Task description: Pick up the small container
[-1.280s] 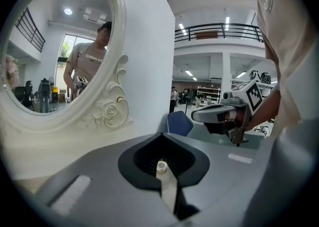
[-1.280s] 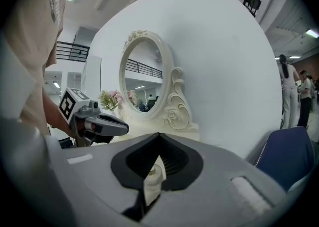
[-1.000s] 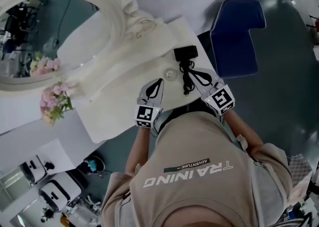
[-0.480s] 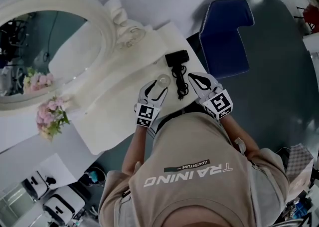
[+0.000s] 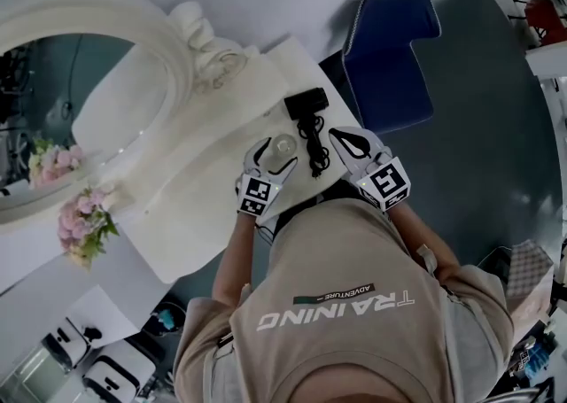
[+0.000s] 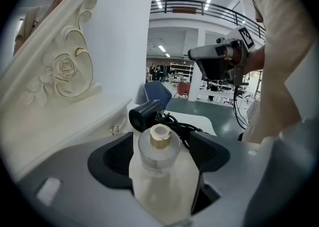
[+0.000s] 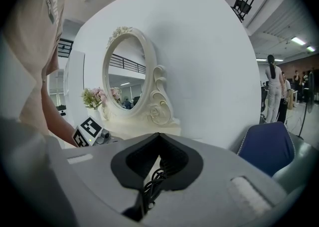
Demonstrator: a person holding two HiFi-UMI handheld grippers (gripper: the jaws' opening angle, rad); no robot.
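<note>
The small container is a clear glass bottle (image 5: 284,143) (image 6: 158,146) with a gold cap, standing upright on the white dressing table (image 5: 199,184). My left gripper (image 5: 276,152) (image 6: 160,143) is open. Its jaws have just been opening and now stand on either side of the bottle, with the pads off the glass. My right gripper (image 5: 338,135) (image 7: 159,135) is shut, tips together, just right of a black cord (image 5: 312,146) (image 7: 152,186). The cord shows through the gap under its tips.
A black hair dryer (image 5: 304,103) (image 6: 145,113) lies just beyond the bottle, its cord trailing towards me. An ornate oval mirror (image 5: 89,100) rises at the table's left, with pink flowers (image 5: 84,224) beside it. A blue chair (image 5: 390,56) stands at the right.
The left gripper has dropped and come forward to the bottle, and its jaws have gone from shut to wide open round it. The right gripper has hardly moved.
</note>
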